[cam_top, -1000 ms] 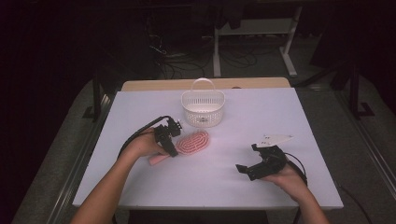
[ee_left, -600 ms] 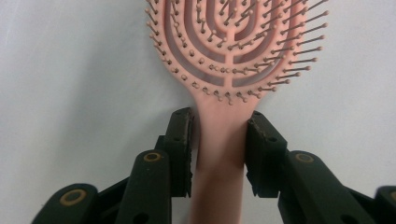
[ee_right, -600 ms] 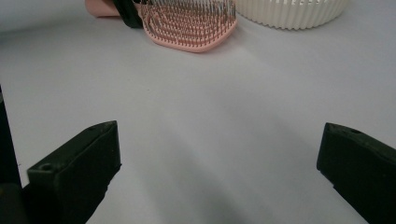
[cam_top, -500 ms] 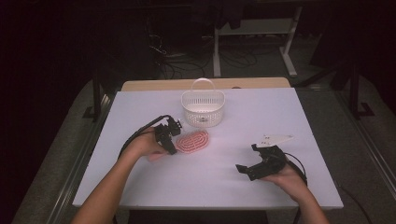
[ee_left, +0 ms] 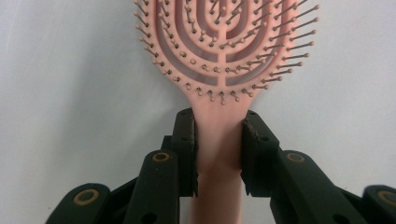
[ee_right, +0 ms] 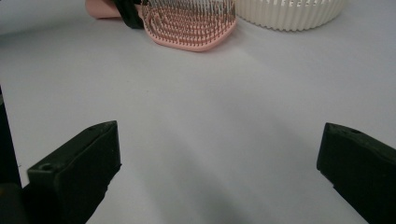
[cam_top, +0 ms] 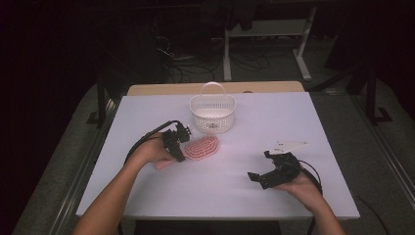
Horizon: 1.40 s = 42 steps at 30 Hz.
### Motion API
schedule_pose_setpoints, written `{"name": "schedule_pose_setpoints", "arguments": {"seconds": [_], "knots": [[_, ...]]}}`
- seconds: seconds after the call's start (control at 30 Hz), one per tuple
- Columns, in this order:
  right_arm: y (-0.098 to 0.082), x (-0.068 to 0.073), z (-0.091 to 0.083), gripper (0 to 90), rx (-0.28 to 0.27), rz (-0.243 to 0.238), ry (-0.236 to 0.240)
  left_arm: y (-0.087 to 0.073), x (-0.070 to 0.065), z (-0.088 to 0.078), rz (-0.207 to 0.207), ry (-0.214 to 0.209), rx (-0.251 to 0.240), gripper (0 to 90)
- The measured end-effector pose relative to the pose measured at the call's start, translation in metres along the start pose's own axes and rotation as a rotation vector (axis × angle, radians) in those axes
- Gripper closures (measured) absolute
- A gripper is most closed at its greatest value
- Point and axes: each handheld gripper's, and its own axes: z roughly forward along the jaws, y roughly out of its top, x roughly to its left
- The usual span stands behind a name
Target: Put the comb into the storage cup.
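Observation:
A pink hairbrush (cam_top: 202, 147) lies bristles up on the white table (cam_top: 293, 122), just in front of the white basket (cam_top: 213, 112). My left gripper (ee_left: 218, 126) is shut on the brush's handle right below the head (ee_left: 219, 42), with both pads pressed against it. Its jaws have just been closing with the handle between them. In the high view, this left gripper (cam_top: 180, 148) sits at the left end of the brush. My right gripper (cam_top: 258, 165) rests low at the table's right front, wide open, with nothing between its jaws (ee_right: 219, 149). It faces the brush (ee_right: 189, 21).
The slatted white basket (ee_right: 289, 14) with a handle stands at the back middle of the table. A wooden board edge (cam_top: 161, 89) runs behind the table, and dark floor with cables and a stand lies beyond it.
The brush head has shifted slightly toward the basket in the left gripper's hold. Both hands stay where they were.

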Motion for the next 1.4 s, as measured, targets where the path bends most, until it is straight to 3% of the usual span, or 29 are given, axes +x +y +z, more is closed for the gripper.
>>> {"name": "schedule_pose_setpoints", "arguments": {"seconds": [0.17,0.53,0.83,1.2,1.23,1.37,1.4], "knots": [[0.0,-0.001,0.0,0.0,-0.002,0.001,-0.001,-0.003,0.001,-0.002,0.004,-0.012,-0.008,70.7],[0.0,-0.001,0.0,0.0,-0.003,0.003,-0.001,-0.015,0.002,-0.019,-0.011,-0.026,-0.098,70.8],[0.0,-0.002,0.0,0.0,-0.003,0.004,-0.002,-0.019,0.001,-0.024,-0.025,-0.034,-0.148,70.8],[0.0,-0.002,0.0,0.0,-0.007,0.009,0.0,-0.027,-0.003,-0.036,-0.016,-0.09,-0.281,70.8],[0.0,-0.001,0.0,0.0,-0.007,0.009,0.001,-0.028,-0.004,-0.038,-0.023,-0.101,-0.31,70.8],[0.0,-0.002,0.0,0.0,-0.007,0.007,0.002,-0.03,-0.005,-0.042,-0.02,-0.113,-0.352,70.8],[0.0,-0.001,0.0,0.0,-0.007,0.008,0.002,-0.032,-0.006,-0.044,-0.015,-0.128,-0.386,70.8]]}}
